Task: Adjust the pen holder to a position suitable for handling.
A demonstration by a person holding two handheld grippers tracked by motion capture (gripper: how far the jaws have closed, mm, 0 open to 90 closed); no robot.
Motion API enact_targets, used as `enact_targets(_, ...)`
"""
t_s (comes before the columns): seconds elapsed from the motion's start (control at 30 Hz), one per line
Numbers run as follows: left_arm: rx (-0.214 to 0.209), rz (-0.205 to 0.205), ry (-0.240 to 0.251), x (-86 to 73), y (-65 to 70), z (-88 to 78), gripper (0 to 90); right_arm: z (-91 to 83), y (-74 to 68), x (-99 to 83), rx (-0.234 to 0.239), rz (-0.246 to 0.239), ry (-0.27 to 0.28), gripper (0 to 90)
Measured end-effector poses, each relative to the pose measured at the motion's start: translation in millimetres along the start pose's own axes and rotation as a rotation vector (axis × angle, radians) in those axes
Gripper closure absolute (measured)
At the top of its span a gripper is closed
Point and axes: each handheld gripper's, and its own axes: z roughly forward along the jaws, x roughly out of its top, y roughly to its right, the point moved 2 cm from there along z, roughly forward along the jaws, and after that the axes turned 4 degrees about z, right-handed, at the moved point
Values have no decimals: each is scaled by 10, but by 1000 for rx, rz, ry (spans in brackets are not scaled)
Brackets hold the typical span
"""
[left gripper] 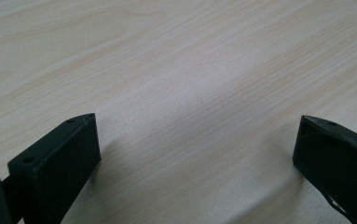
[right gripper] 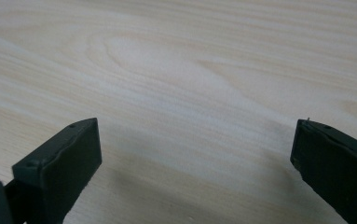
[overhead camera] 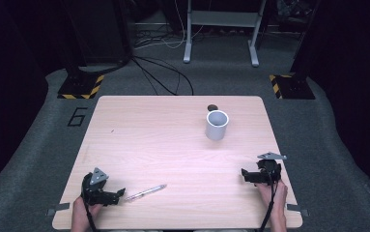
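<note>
The left gripper (overhead camera: 120, 193) rests on the table (overhead camera: 173, 145) at its near left corner, held by a hand (overhead camera: 82, 212) that comes in over the near edge. In the left gripper view its jaws stand wide apart with bare wood grain between them and nothing pinched.

Just beside that gripper, toward the middle of the near edge, lies a pen (overhead camera: 146, 193). It is flat on the table, slanted so that its farther end points toward the right edge, and its nearer end lies close to the left gripper's jaws without clearly touching them.

Farther back and right of the middle stands a grey cup (overhead camera: 217, 124), upright with its mouth open to the top, nearer the far edge than the near one. A small dark thing (overhead camera: 212, 107) sits just behind it by the far edge; what it is cannot be told.

The right gripper (overhead camera: 244, 175) sits near the right edge, close to the near right corner, held by the other hand (overhead camera: 275, 198). Its jaws are likewise spread wide over bare wood, gripping nothing, well apart from the cup.
</note>
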Motion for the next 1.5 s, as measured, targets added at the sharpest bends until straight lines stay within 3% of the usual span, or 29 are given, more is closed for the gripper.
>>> enact_targets(0.23,0,0,0,0,0,0,6,-86,-33,168,24,2,30,18)
enact_targets(0.87,-2,-6,1,0,4,2,6,-99,-316,744,118,-59,20,20)
enact_targets(0.97,-3,-7,1,0,5,2,6,-68,-379,883,130,-91,20,20)
enact_targets(1.07,-2,-7,1,0,5,2,6,-47,-411,946,138,-85,14,19)
enact_targets(1.2,-2,-7,1,0,5,2,6,15,-434,1078,149,-113,11,16)
enact_targets(1.4,-2,-8,2,1,6,2,6,118,-485,1248,195,-95,-9,0)
enact_targets(1.47,-3,-7,1,0,5,2,6,146,-504,1290,173,-113,-9,0)
enact_targets(1.5,-3,-7,1,0,5,2,6,174,-509,1321,188,-111,-16,0)
